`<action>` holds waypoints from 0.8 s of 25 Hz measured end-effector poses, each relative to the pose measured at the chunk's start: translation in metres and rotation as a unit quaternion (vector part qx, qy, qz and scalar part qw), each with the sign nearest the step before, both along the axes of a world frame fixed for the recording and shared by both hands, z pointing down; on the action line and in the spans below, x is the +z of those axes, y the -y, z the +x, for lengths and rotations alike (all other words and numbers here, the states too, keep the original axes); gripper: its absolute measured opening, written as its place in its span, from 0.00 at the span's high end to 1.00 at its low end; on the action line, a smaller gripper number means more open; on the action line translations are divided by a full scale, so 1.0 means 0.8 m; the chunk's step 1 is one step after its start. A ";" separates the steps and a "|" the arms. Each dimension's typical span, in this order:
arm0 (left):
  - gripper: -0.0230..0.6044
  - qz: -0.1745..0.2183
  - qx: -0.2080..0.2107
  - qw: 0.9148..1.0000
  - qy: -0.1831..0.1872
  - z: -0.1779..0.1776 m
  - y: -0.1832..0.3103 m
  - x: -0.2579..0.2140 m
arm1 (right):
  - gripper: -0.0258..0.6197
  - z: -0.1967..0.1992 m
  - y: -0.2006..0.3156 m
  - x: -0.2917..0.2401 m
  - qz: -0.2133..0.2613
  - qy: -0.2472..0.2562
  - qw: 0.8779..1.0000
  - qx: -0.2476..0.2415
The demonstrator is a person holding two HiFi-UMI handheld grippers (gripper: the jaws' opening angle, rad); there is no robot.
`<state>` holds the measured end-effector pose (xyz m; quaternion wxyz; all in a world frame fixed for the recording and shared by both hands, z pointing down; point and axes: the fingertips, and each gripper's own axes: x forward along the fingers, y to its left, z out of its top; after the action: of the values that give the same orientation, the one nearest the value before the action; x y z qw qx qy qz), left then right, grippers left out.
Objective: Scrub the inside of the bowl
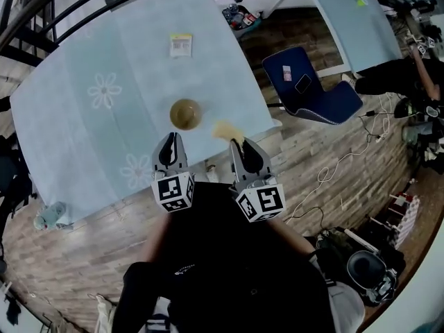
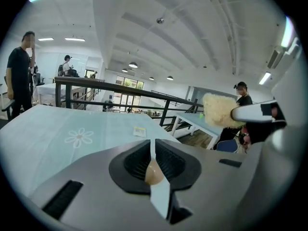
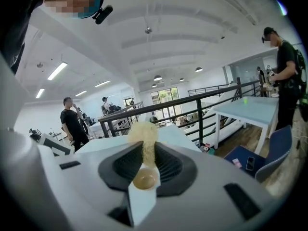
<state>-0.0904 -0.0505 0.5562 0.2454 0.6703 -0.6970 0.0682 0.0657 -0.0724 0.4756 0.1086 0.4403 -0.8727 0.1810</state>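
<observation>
Small round tan bowl [image 1: 185, 114] sits upright, mouth up, on pale blue flower-print tablecloth [image 1: 90, 123] near table's front edge, untouched. Bowl lies just ahead of your left gripper [image 1: 171, 143], ahead and left of your right gripper [image 1: 238, 146]; left is nearer. Right jaws pinch fluffy yellow scrub pad [image 1: 225, 130], just beside bowl's right rim, not yet inside. Left jaws pressed together, empty. Likely next: carry pad leftward over rim.

An open-plan office mezzanine is shown: strip-lit vaulted ceiling [image 3: 159, 37], black railing [image 3: 202, 100], worktops [image 1: 139, 82], office chair [image 1: 312, 89], wooden floor [image 1: 326, 158].
</observation>
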 end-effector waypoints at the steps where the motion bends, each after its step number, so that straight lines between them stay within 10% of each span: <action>1: 0.91 -0.012 -0.002 1.000 -0.004 -0.004 0.000 0.011 | 0.84 -0.003 0.002 0.002 -0.004 -0.003 1.000 -0.003; 12: 0.85 -0.103 -0.047 0.991 -0.068 -0.037 0.020 0.119 | 0.84 -0.029 0.018 0.014 -0.016 -0.022 0.999 -0.029; 20: 0.80 -0.175 -0.090 0.970 -0.144 -0.038 0.031 0.189 | 0.84 -0.023 0.048 0.008 -0.008 -0.045 0.998 -0.039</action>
<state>-0.1210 -0.0753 0.7075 0.4615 0.5546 -0.6889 0.0696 0.0474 -0.1111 0.4823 0.1580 0.4125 -0.8821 0.1639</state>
